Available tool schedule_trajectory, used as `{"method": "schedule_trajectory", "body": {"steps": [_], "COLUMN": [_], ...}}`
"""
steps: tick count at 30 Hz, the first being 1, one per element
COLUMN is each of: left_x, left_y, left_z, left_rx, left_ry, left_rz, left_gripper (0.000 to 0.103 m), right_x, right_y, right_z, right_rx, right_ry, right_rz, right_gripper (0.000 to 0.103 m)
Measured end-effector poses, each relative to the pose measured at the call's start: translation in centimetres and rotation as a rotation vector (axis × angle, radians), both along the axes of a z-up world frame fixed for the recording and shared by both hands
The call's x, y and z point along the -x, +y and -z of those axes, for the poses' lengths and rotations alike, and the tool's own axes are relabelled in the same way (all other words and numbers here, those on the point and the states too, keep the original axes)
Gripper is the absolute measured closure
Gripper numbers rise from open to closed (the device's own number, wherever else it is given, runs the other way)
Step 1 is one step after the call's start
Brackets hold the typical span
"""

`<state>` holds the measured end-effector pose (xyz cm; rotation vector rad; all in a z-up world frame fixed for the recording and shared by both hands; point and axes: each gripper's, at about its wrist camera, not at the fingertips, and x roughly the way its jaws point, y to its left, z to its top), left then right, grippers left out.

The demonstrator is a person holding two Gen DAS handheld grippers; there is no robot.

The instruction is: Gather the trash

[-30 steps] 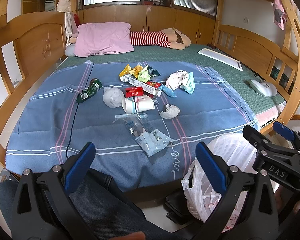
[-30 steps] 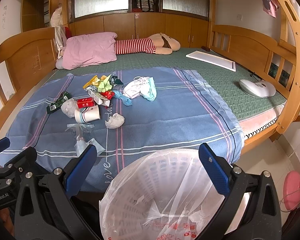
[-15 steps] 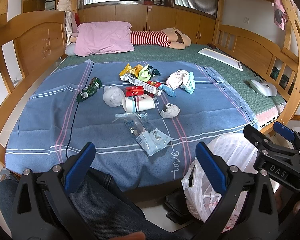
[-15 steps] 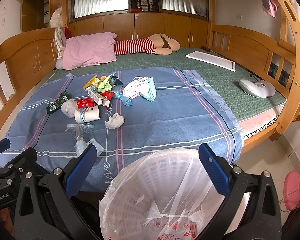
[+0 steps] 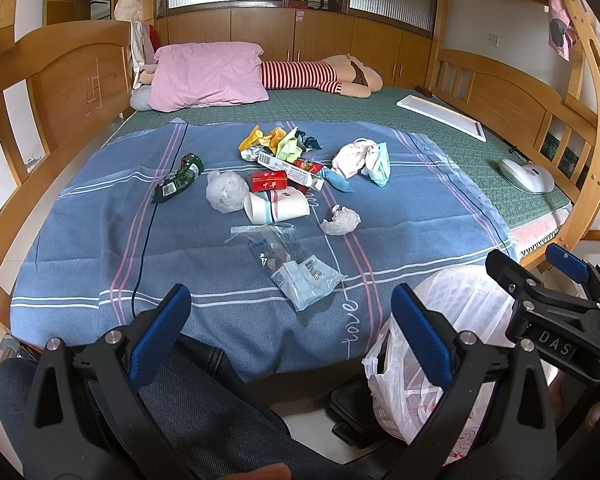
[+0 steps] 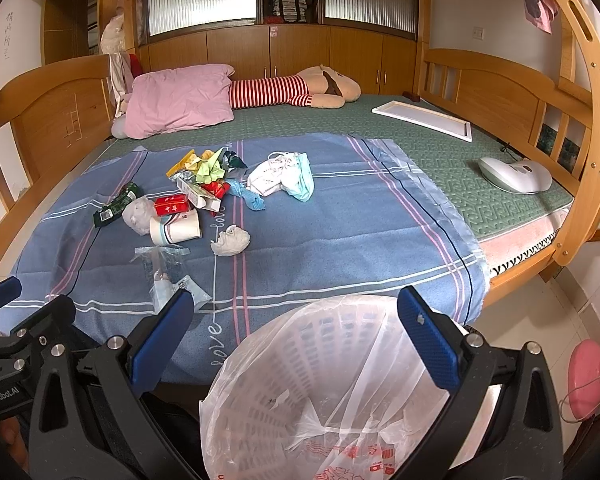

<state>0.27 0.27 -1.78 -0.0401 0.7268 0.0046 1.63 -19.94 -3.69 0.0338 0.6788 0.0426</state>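
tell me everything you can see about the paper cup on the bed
The paper cup is white with thin blue and red stripes around it. It lies on its side on the blue blanket, open mouth turned toward the left side of the bed, and looks whole, not crushed. A red box sits just behind it and a crumpled white plastic bag lies against its mouth end. A clear wrapper lies just in front. Neither gripper touches it.

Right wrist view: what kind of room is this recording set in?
A bedroom, most likely. A wooden bunk-style bed frame holds a pink pillow and a striped plush toy, with wooden cupboards behind. Trash lies on a blue cloth, near a bag-lined basket.
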Motion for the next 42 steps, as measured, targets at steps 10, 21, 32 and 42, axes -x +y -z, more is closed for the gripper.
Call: {"method": "schedule_trajectory", "body": {"steps": [10,21,32,42], "left_x": [0.1,0.1,-0.2,-3.1], "left_y": [0.0,-0.1,0.1,2.8], "left_z": [0.1,0.4,0.6,3.3], "left_rx": [0.001,0.004,0.011,0.014], "left_ry": [0.002,0.014,0.021,0.058], "left_rz": [0.000,-0.001,-0.012,-0.132], "left_gripper": [0.003,0.003,0.003,0.003], "right_x": [0.0,0.0,-0.2,-2.3], "right_y": [0.2,0.3,-0.3,-2.2], "right_z": [0.3,0.6,0.1,-0.5], "right_rx": [-0.005,-0.017,-0.005,-0.028], "right_ry": [0.007,0.017,-0.019,-0.076], "right_rz": [-0.001,-0.003,0.021,0.043], "right_gripper": [0.003,0.003,0.003,0.003]}}
